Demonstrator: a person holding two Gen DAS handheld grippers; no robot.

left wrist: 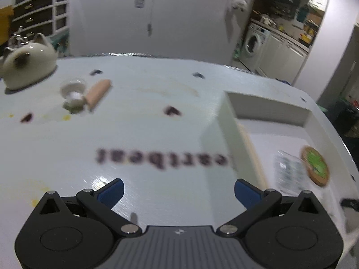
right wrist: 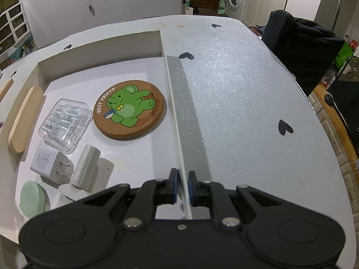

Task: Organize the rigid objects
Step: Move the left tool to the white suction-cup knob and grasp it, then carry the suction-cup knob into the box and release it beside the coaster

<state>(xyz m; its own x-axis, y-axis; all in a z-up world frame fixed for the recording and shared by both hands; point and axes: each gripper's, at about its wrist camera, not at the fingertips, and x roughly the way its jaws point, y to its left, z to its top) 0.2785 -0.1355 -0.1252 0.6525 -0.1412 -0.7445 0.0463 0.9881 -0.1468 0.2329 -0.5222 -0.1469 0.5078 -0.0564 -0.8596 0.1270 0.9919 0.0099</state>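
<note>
Right gripper (right wrist: 182,187): clamped on the thin white wall (right wrist: 174,103) of the shallow white tray. Inside the tray lies the round cork coaster with a green elephant (right wrist: 130,108). Left gripper (left wrist: 179,191): fully spread, nothing between its fingers, above the white tabletop (left wrist: 145,130); beyond lies a tan cylinder (left wrist: 97,94).

Light: cool, even indoor light, moderately bright.
Left wrist view: smeared by motion blur; the printed lettering (left wrist: 161,159) is soft.
Right wrist view: sharp; speckled glare on the worktop (right wrist: 235,103).
Shadows: soft grey band beside the tray wall (right wrist: 177,121).
Edges: fisheye bending, dark corners.
</note>
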